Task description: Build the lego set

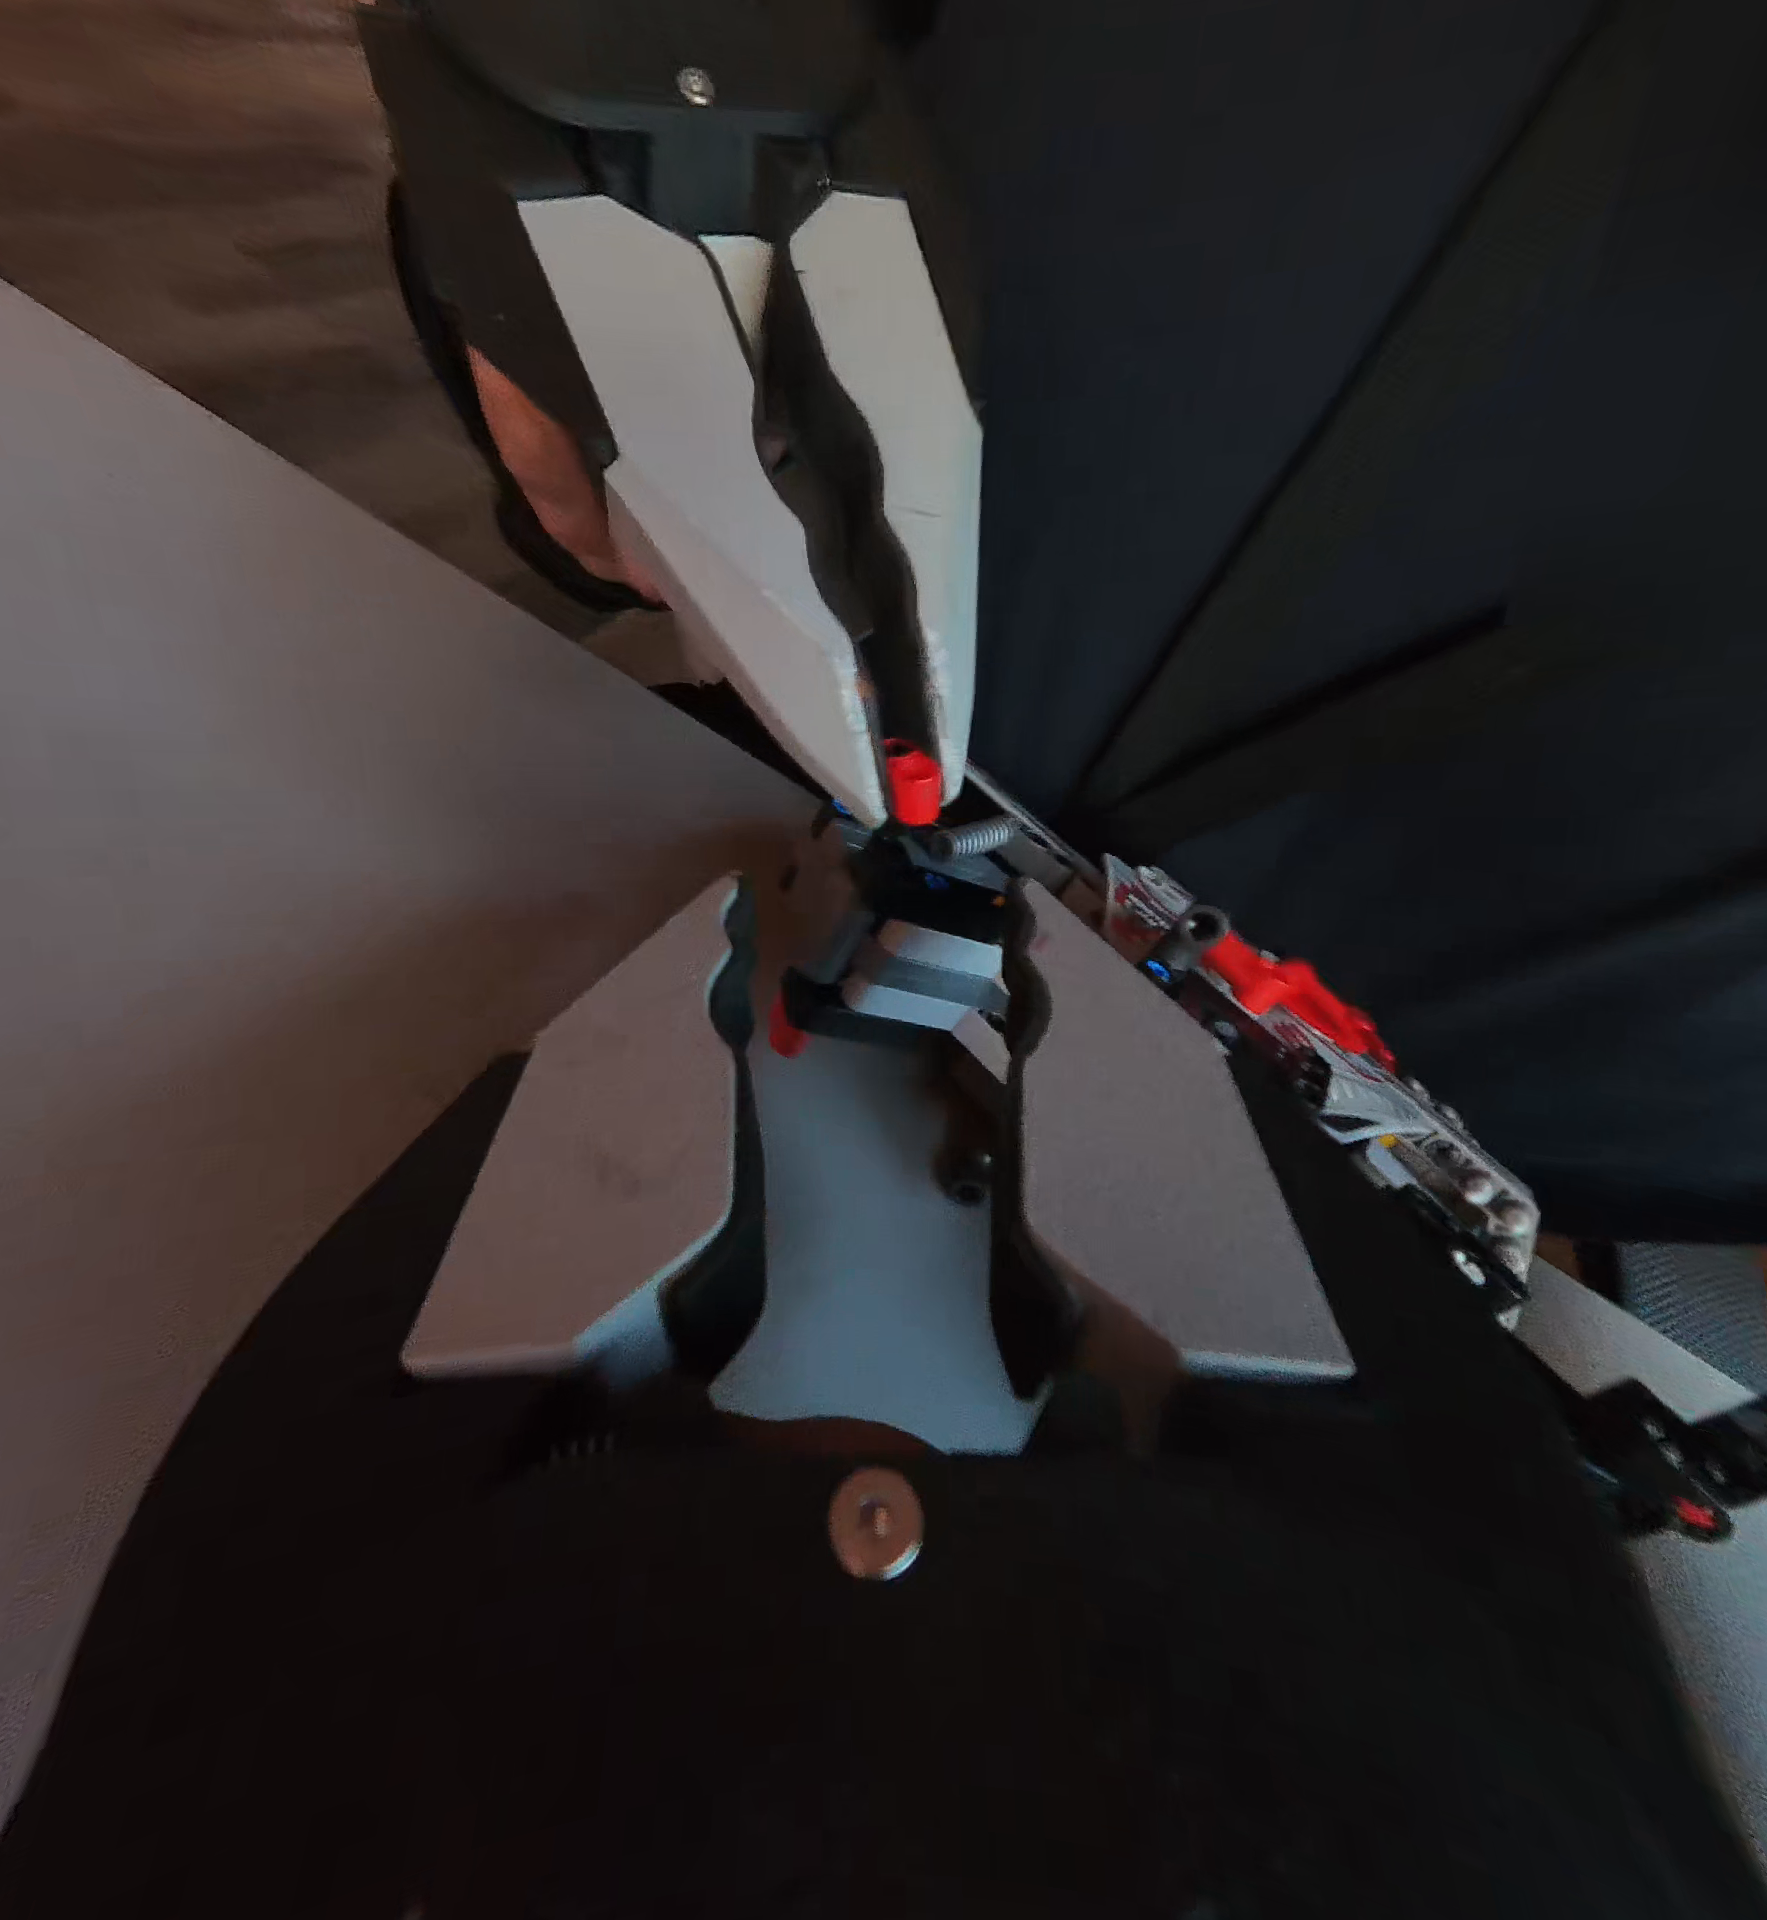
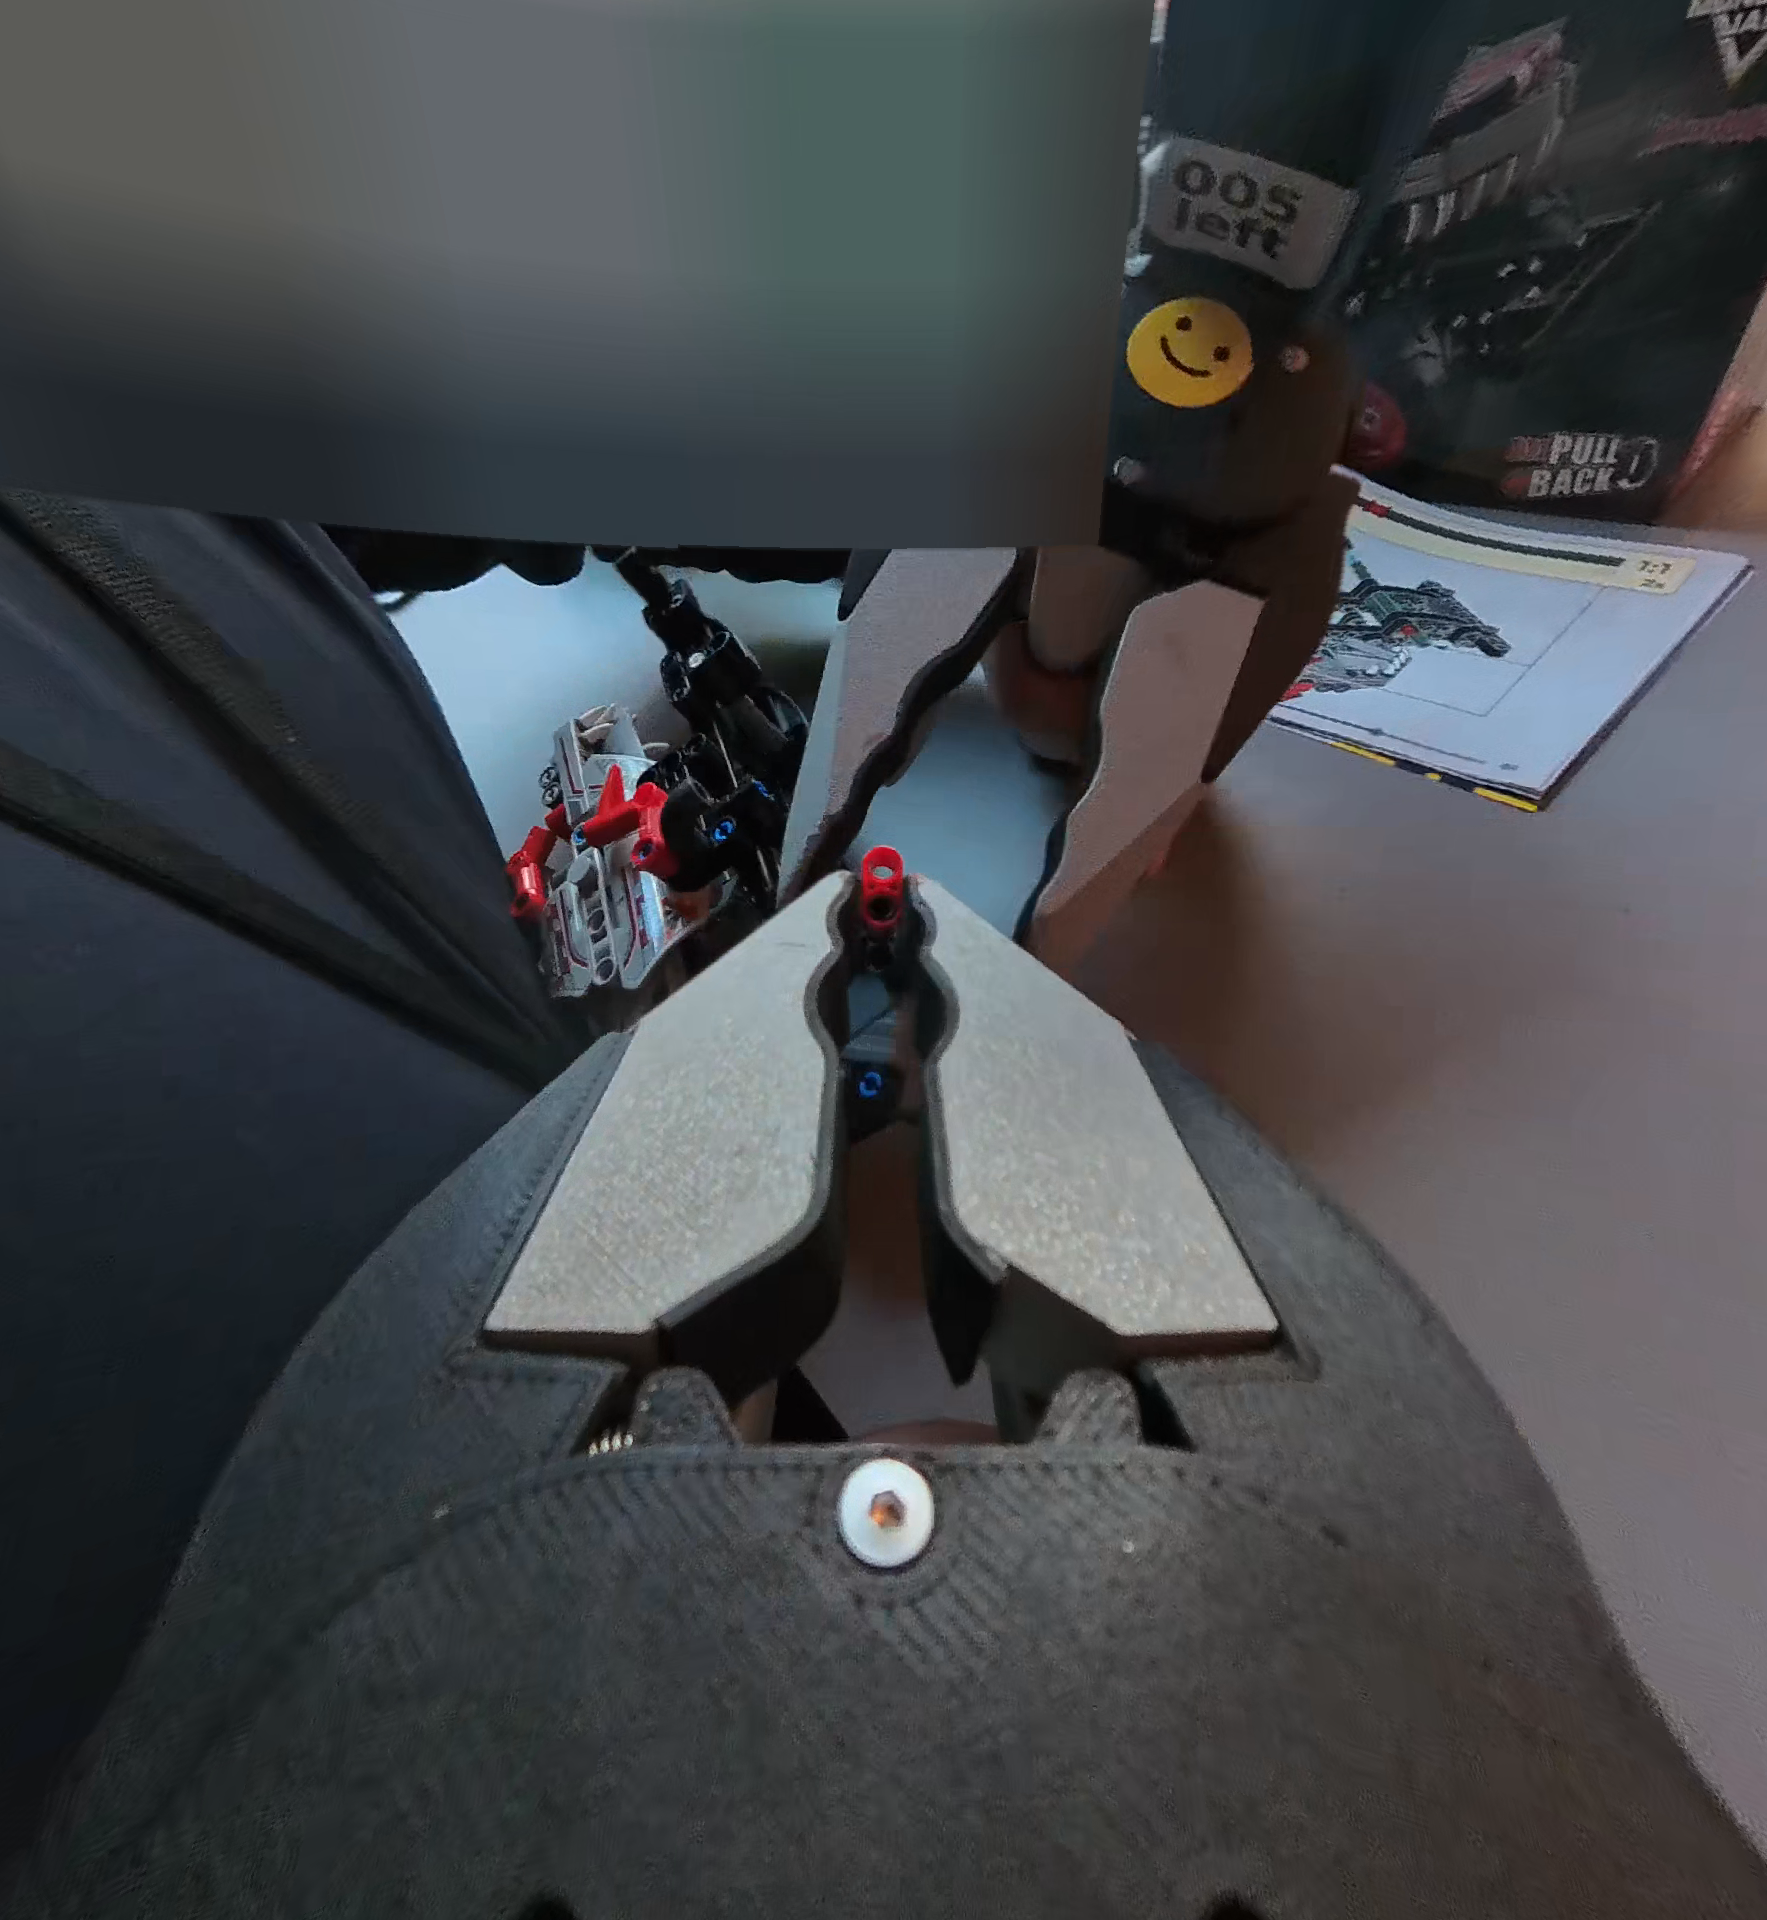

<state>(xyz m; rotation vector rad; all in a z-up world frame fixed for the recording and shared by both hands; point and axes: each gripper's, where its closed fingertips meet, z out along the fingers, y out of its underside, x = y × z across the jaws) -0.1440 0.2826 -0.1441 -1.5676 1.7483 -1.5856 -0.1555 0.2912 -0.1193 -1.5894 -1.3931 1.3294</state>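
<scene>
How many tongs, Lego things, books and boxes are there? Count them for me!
Tongs: 2 (left tongs, right tongs)
Lego things: 3 (red connector, small black and grey build, bigger silver and red build)
Instruction booklet: 1
Lego box: 1
Total: 7

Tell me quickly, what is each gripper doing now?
Left gripper: closed on the small black and grey lego assembly.
Right gripper: closed on the red connector piece.

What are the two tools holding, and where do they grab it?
The right tool pinches a small red piece by its lower end. The left tool grips a black-and-white lego part by its sides.
</scene>
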